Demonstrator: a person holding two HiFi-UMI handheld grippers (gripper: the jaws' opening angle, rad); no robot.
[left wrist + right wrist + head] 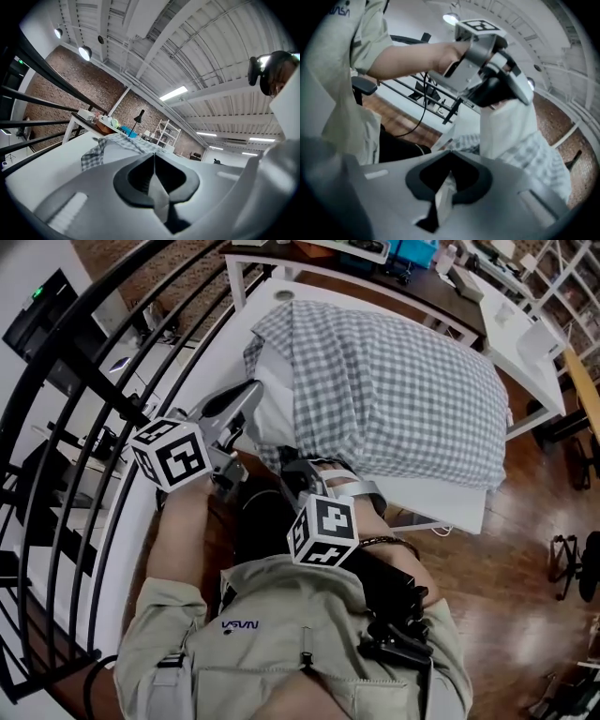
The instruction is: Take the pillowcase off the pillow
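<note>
White table (469,507) over wood floor (525,521), hemmed on the left by a black railing (84,427). On the table, stretching away from the person: pillow (274,407) mostly inside a grey-checked case (403,390), bare white only at the near left end. Pinched at that white corner by the left gripper (251,395), jaws closed tight on a thin fold of it. Just beside, at the case's near edge, right gripper (298,468), jaws likewise closed, on a thin pale fold of the case. From the right gripper view alone: white corner hanging from the left gripper, checked cloth below and behind it. From the left gripper view alone: brick wall (51,89), lamp (139,117) and shelves (166,133) past the pillow's far end. Open tabletop left of the pillow as far as the railing; on the right, case reaching at or near the table's edge, floor beyond. Near edge of the table hidden under grippers and shirt (281,643); desk (394,277) at the back cut off by the frame; weave of the fold in the right jaws hard to make out.
</note>
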